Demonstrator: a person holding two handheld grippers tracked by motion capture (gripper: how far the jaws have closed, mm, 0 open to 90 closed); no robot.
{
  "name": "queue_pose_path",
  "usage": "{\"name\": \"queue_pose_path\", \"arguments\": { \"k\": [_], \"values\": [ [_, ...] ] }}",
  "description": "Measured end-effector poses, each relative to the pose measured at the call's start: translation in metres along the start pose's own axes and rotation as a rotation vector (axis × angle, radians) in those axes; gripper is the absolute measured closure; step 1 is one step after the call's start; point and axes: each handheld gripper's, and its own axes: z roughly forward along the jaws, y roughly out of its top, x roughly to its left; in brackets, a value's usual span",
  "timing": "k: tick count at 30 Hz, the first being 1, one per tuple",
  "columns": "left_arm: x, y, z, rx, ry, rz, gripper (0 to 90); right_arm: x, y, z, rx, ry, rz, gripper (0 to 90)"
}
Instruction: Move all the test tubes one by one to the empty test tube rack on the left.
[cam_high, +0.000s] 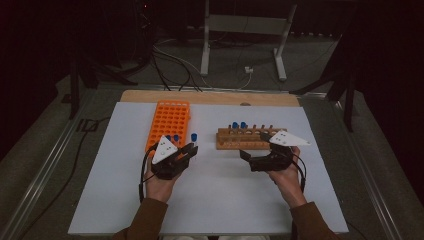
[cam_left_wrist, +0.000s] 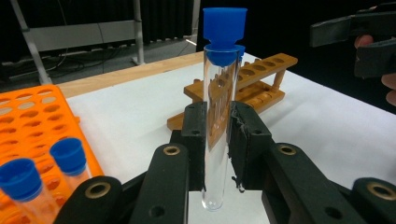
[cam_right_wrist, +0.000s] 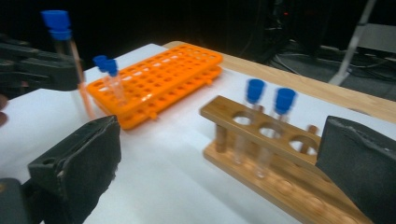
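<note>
1. The left gripper (cam_left_wrist: 217, 140) has its fingers closed on a clear test tube (cam_left_wrist: 219, 116) with a blue cap, held upright just above the desk (cam_high: 215, 195), at 3 o'clock from the orange rack (cam_high: 170, 120).
2. The tube looks light, stiff, slippery and fragile; I judge a gentle hold on the middle of the glass, not the cap, is best.
3. The right gripper (cam_right_wrist: 219, 172) has wide, empty fingers near the wooden rack (cam_right_wrist: 275, 158), which holds two capped tubes.

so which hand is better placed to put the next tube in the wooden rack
Left, probably. The left tool is already shut on a blue-capped test tube, held upright between the orange rack and the wooden rack. The right tool is open and empty near the wooden rack.
</note>
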Motion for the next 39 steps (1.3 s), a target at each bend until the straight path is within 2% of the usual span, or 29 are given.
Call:
{"name": "queue_pose_path", "arguments": {
  "k": [9, 12, 18, 29, 39],
  "values": [
    [0.006, -0.003, -0.004, -0.012, 0.020, -0.001, 78.0, -0.015, -0.009, -0.010, -0.006, -0.056, 0.009, 0.0],
    [0.008, -0.002, -0.008, -0.015, 0.029, 0.006, 78.0, -0.017, -0.009, -0.013, -0.021, -0.060, 0.027, 0.0],
    [0.018, 0.001, -0.019, -0.041, 0.057, -0.016, 78.0, -0.022, -0.012, -0.017, -0.028, -0.072, 0.043, 0.0],
    [0.038, -0.001, -0.033, -0.074, 0.170, -0.051, 78.0, -0.024, -0.013, -0.021, -0.042, -0.072, 0.053, 0.0],
    [0.053, -0.009, -0.036, -0.079, 0.257, -0.067, 78.0, -0.025, -0.013, -0.022, -0.046, -0.071, 0.057, 0.0]
  ]
}}
